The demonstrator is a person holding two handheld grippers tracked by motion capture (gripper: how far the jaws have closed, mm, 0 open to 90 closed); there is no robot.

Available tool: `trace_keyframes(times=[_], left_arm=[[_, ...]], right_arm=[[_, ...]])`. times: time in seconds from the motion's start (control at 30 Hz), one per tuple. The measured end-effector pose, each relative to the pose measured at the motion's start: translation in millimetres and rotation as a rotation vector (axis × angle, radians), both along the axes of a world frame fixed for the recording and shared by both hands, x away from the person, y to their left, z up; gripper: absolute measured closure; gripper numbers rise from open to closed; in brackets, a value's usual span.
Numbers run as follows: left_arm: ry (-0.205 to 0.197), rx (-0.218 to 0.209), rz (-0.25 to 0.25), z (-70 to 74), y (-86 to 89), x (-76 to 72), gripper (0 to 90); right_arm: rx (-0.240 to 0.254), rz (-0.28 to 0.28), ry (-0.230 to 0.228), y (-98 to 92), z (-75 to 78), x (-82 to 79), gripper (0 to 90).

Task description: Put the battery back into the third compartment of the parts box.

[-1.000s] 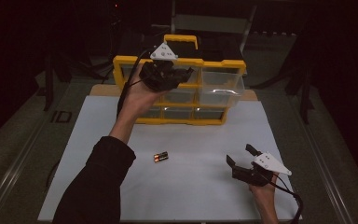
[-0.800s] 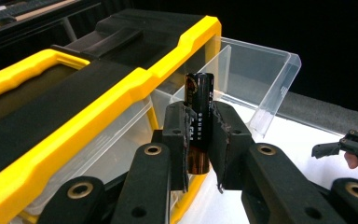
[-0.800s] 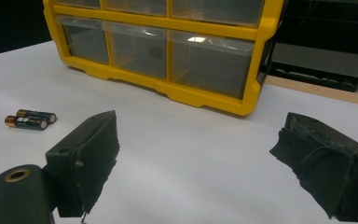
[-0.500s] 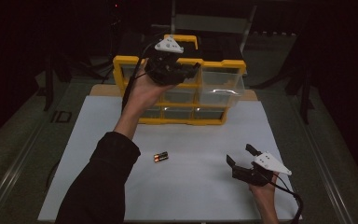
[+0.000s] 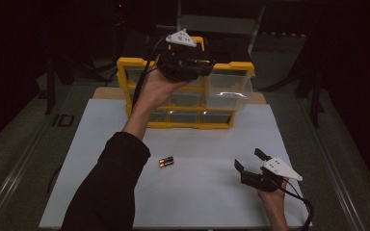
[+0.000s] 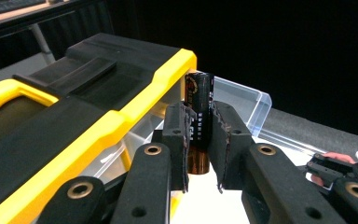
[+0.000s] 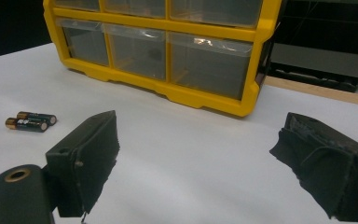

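A yellow organiser (image 5: 139, 67) (image 7: 214, 97) with clear drawers stands at the back of the white mat. My left gripper (image 5: 198, 67) (image 6: 199, 140) is raised in front of its top edge, shut on a black and copper battery (image 6: 199, 121) held upright. Just past the battery, a clear drawer (image 6: 242, 100) (image 5: 229, 89) is pulled out of the organiser's upper right. Two more batteries (image 5: 166, 161) (image 7: 30, 121) lie side by side on the mat. My right gripper (image 5: 250, 160) (image 7: 200, 158) rests open low over the mat near the front right, with nothing between its fingers.
The white mat (image 5: 101, 144) covers the table, with bare room between the organiser and the loose batteries. A black handle recess (image 6: 84, 74) runs along the organiser's top. Dark stands and legs surround the table.
My left gripper has risen and shifted right along the organiser's front, from the upper-left drawers to its top edge, still holding the battery. The right gripper has stayed put.
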State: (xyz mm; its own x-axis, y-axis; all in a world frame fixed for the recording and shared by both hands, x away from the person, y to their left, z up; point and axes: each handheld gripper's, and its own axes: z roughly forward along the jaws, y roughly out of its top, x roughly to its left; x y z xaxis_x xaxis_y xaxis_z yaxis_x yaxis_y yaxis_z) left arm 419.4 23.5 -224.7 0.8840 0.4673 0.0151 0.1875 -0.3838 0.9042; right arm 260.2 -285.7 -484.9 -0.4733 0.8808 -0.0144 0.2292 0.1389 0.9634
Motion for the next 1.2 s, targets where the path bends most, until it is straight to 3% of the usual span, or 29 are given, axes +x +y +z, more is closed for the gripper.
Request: trace_keyframes(times=[0.27, 0.5, 0.53, 0.7, 0.8, 0.97, 1.2], left_arm=[[0.012, -0.003, -0.023, 0.1, -10.2, 1.2, 77.6], [0.02, 0.025, -0.044, 1.1, -20.0, 1.9, 77.6], [0.028, 0.048, -0.053, 1.0, -25.0, 3.2, 77.6], [0.031, 0.067, -0.064, 0.6, -29.0, 3.8, 77.6], [0.03, 0.103, -0.069, 0.6, -36.2, 4.0, 77.6], [0.017, 0.159, -0.059, -1.2, -44.6, 2.8, 77.5], [0.013, 0.193, -0.032, -5.3, -50.2, 5.2, 77.3]], right_arm=[[0.002, 0.002, 0.0, -0.3, 0.2, 0.1, 11.5], [0.003, 0.004, 0.0, -0.3, 0.2, 0.2, 11.6], [0.005, 0.004, 0.001, -0.3, 0.2, 0.3, 11.6], [0.006, 0.006, 0.001, -0.4, 0.3, 0.3, 11.6], [0.006, 0.006, 0.001, -0.3, 0.3, 0.3, 11.6], [0.005, 0.006, 0.001, -0.6, 0.3, 0.4, 11.6], [0.007, 0.006, 0.001, -0.6, 0.3, 0.5, 11.6]])
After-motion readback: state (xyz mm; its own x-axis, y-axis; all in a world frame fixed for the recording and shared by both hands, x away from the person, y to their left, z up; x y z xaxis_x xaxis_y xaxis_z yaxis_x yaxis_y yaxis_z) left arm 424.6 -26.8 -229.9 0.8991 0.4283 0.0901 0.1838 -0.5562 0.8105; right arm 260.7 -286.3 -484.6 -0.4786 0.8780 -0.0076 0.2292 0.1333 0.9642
